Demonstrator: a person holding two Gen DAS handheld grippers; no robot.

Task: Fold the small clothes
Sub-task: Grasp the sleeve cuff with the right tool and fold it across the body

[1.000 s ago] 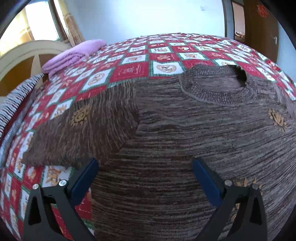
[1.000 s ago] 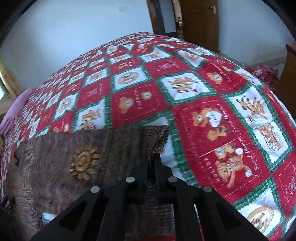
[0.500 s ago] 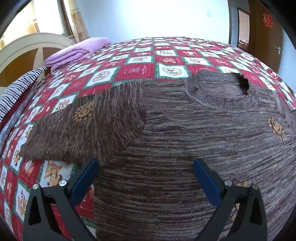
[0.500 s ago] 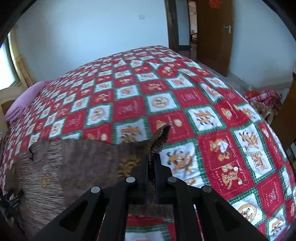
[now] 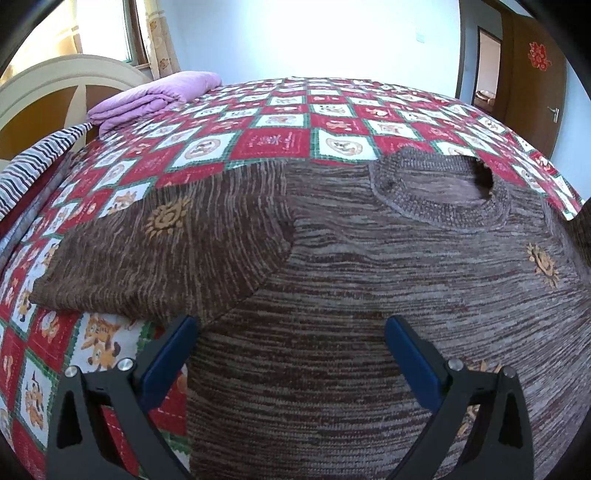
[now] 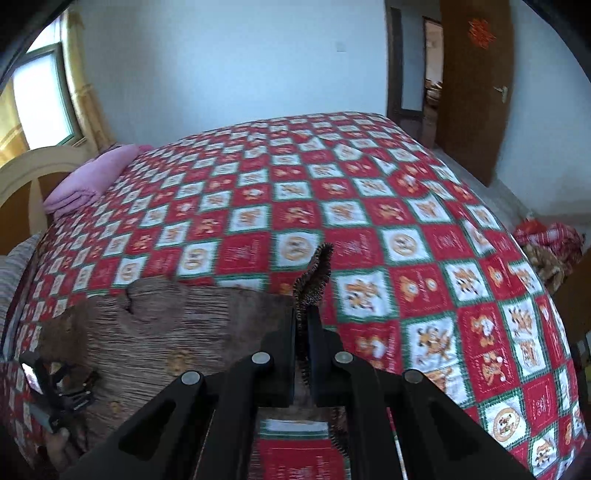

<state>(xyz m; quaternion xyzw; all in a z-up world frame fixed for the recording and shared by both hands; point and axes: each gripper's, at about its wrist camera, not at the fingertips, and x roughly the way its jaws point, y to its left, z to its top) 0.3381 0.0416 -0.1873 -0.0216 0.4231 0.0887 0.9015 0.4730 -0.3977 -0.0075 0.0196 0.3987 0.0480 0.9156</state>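
On the bed (image 6: 369, 177), the right gripper (image 6: 303, 325) is pinching the sweater (image 5: 351, 295) sleeve cuff (image 6: 314, 273) at 12 o'clock; the left gripper (image 5: 291, 354), fingers spread wide and empty, is hovering over its body. The thin pinch risks slipping, dropping the sleeve.

You see daylight enter through the window (image 5: 66, 33) at upper left, overexposing the far wall (image 5: 314, 37). Fisheye distortion bulges the bed (image 6: 369, 206); black vignetting marks the corners. Your right wrist view shows slight motion blur.
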